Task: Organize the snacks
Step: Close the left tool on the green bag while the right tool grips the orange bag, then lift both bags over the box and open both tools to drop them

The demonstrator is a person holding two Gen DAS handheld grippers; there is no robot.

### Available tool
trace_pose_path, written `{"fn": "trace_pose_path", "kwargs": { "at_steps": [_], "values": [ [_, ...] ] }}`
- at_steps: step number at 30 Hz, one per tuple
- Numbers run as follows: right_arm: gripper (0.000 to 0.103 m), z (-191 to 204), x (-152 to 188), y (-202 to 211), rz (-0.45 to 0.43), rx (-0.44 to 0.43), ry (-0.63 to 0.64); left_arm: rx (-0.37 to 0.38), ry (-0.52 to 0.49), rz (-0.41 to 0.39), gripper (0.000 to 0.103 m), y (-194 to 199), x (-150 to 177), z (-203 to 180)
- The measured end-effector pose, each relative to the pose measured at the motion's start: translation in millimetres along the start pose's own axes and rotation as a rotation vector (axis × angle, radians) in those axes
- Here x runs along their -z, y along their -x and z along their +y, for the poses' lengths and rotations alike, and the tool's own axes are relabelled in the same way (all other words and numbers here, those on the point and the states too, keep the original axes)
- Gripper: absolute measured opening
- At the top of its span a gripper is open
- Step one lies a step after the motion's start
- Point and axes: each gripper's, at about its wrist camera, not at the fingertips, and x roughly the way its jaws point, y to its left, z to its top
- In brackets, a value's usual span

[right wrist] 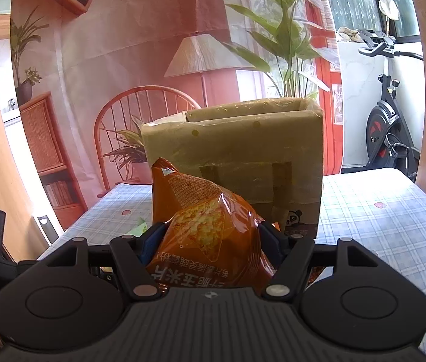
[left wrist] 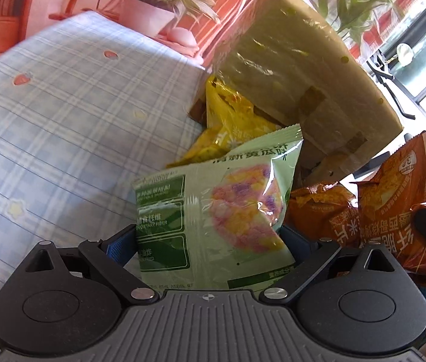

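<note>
L gripper [left wrist: 210, 241] is clamped on a green snack pack [left wrist: 213, 214], just in front of the cardboard box [left wrist: 291, 84]. R gripper [right wrist: 210, 241] pinches an orange chip bag [right wrist: 204, 232], also in front of the box. 1 yellow pack [left wrist: 231, 126] lies against the box base w/ another orange bag [left wrist: 318, 208] beside it.

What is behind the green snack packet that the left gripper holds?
Behind the green packet lie a yellow packet and the cardboard box. The green packet hides the yellow packet's lower part, and the box's inside is not visible.
</note>
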Motion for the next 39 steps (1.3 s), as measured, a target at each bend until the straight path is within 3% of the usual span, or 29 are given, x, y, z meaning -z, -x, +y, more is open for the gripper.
{"fn": "trace_pose_path", "kwargs": {
  "at_steps": [4, 7, 21, 29, 39],
  "values": [
    [0.069, -0.3, 0.5, 0.5, -0.001, 0.0, 0.0, 0.017, -0.041, -0.037, 0.083, 5.6, 2.1, -4.5],
    [0.069, -0.3, -0.1, 1.3, -0.002, 0.001, 0.0, 0.017, -0.057, -0.061, 0.079, 11.3, 1.4, -8.4],
    [0.069, -5.2, -14.8, 10.1, -0.041, 0.004, -0.006, 0.037, -0.211, -0.228, 0.079, 68.2, -34.9, -44.3],
    [0.069, -15.0, -44.8, 12.0, -0.088, -0.003, -0.017, 0.061, -0.293, -0.314, 0.079, 99.4, -73.7, -78.8],
    [0.069, -31.0, -92.2, 1.3, -0.125, -0.021, -0.049, 0.081, -0.331, -0.362, 0.08, 115.1, -115.1, -113.4]
  ]
}}
